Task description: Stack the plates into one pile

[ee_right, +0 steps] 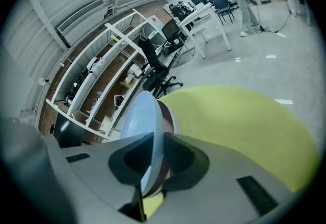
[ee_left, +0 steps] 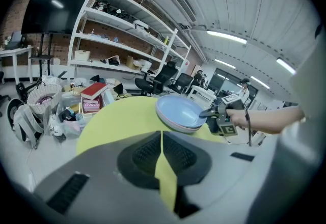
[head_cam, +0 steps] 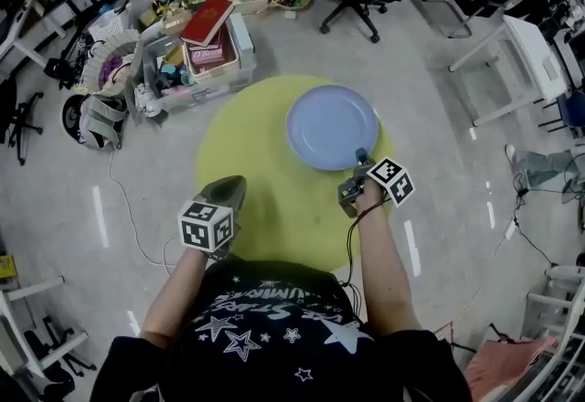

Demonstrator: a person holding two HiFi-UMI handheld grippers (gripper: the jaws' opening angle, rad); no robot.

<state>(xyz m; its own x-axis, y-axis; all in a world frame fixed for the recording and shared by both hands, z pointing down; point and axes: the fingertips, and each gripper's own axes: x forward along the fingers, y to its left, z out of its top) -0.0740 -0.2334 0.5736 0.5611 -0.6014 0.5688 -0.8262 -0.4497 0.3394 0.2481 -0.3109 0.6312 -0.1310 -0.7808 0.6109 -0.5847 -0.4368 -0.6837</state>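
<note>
Floor, far left: clear plastic crate of oddments point(head_cam: 196, 71) topped by a red hardback book point(head_cam: 208, 21), well apart from the work. Left gripper point(head_cam: 230, 185): jaws together on nothing, hovering over the near left of the round yellow-green table point(head_cam: 242, 140). Table, right of centre: pale blue glazed plate point(head_cam: 332, 127), lying upright on a pink plate point(ee_right: 169, 118) whose rim shows just beneath it; the pile appears already made. Right gripper point(head_cam: 360, 159): jaws closed on the near rim of the pale blue glazed plate, the pink rim close against the lower pad. Handling, judged: stiff, smooth, likely slippery and chippable, moderately heavy for a rim pinch; take hold at the raised rim, pads flat above and below, and set down level, not dropped
</note>
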